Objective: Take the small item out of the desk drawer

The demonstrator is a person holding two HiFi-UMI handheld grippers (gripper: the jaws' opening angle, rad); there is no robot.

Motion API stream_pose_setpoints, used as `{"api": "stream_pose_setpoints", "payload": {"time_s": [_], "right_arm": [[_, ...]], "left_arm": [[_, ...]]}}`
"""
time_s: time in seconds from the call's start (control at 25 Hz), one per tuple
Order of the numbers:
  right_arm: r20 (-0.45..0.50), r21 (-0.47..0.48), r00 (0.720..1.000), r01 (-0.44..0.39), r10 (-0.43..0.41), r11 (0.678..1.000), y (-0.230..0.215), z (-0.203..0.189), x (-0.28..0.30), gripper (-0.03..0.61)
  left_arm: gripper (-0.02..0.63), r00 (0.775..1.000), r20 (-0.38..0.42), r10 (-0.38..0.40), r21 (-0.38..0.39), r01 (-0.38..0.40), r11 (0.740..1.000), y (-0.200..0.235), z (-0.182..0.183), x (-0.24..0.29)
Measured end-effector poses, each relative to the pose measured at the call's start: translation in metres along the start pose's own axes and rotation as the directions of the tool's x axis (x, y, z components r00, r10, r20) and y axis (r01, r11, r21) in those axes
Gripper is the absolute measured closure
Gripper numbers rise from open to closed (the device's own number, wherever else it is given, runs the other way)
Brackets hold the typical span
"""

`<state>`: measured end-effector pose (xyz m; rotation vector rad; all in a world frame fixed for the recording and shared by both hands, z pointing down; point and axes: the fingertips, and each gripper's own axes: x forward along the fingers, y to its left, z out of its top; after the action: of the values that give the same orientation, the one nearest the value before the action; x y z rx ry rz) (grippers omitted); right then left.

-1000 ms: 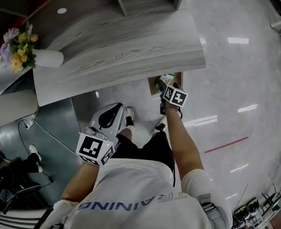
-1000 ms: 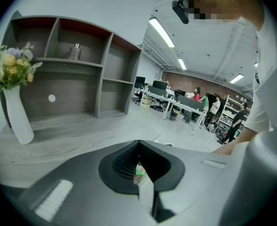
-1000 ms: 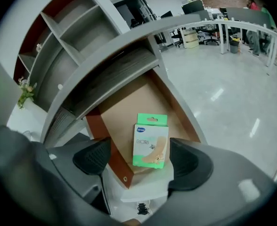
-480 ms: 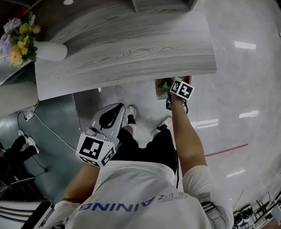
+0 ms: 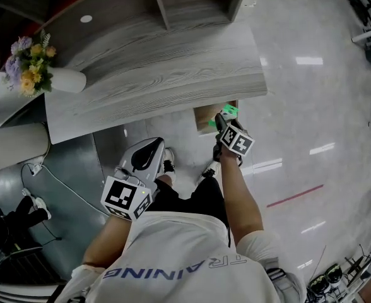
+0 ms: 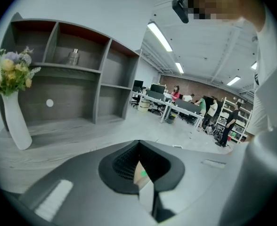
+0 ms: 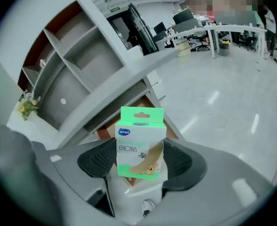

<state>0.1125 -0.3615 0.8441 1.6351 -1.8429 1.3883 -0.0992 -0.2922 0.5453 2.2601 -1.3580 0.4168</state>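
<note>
A small green and white plaster box (image 7: 140,134) stands upright between the pads of my right gripper (image 7: 141,160). The jaws are closing and the pads press on its two sides. It hangs just above the open wooden drawer (image 7: 149,103) under the grey desk (image 7: 129,84). In the head view the right gripper (image 5: 228,124) is at the drawer (image 5: 204,117), with the box (image 5: 230,110) showing green at its tip. My left gripper (image 5: 149,149) hangs low by my left leg. Its jaws (image 6: 139,143) meet at the tips with nothing between them.
The grey wood desk (image 5: 160,74) has a white vase of flowers (image 5: 28,74) at its left end and open shelves (image 5: 192,2) behind. Cables (image 5: 53,169) lie on the floor at the left. Polished floor spreads to the right of the drawer.
The right gripper reached into the drawer half a second ago. It has now drawn back a little towards me, with the green box held at its tip. The left gripper has stayed in place.
</note>
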Motion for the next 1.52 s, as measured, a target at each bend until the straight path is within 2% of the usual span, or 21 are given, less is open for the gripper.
{"api": "stream_pose_setpoints", "payload": {"time_s": [0.16,0.36,0.52,0.68,0.8,1.0,1.16,1.24,1.4,1.52], "right_arm": [[0.091,0.002,0.995,-0.041,0.041,0.999,0.018,0.023,-0.054,0.255],[0.238,-0.046,0.966,-0.091,0.099,0.995,0.036,0.074,-0.141,0.256],[0.331,-0.108,0.933,-0.112,0.142,0.988,0.052,0.097,-0.203,0.256],[0.401,-0.158,0.898,-0.126,0.180,0.979,0.072,0.111,-0.260,0.256],[0.467,-0.209,0.856,-0.138,0.223,0.968,0.090,0.131,-0.309,0.256],[0.572,-0.326,0.767,-0.114,0.292,0.938,0.118,0.167,-0.395,0.256],[0.614,-0.402,0.716,-0.079,0.333,0.912,0.139,0.186,-0.441,0.255],[0.617,-0.427,0.702,-0.081,0.356,0.901,0.150,0.191,-0.451,0.255],[0.590,-0.445,0.692,-0.150,0.415,0.883,0.170,0.193,-0.457,0.256],[0.583,-0.484,0.691,-0.128,0.427,0.866,0.181,0.195,-0.457,0.256]], "left_arm": [[0.612,0.998,0.030,-0.061,0.027,0.060,0.998,-0.016,0.024,0.002],[0.612,0.983,0.091,-0.162,0.088,0.155,0.984,-0.054,0.056,0.014],[0.612,0.961,0.132,-0.242,0.124,0.226,0.966,-0.086,0.080,0.016],[0.612,0.930,0.184,-0.320,0.178,0.288,0.941,-0.119,0.112,0.012],[0.612,0.908,0.222,-0.355,0.209,0.311,0.927,-0.136,0.133,0.004],[0.613,0.889,0.259,-0.378,0.232,0.323,0.918,-0.158,0.151,-0.017],[0.612,0.883,0.284,-0.374,0.241,0.312,0.919,-0.165,0.159,-0.030],[0.613,0.881,0.297,-0.369,0.246,0.303,0.921,-0.163,0.163,-0.036],[0.612,0.883,0.318,-0.346,0.250,0.274,0.929,-0.153,0.169,-0.047],[0.612,0.885,0.336,-0.322,0.244,0.248,0.938,-0.144,0.174,-0.052]]}}
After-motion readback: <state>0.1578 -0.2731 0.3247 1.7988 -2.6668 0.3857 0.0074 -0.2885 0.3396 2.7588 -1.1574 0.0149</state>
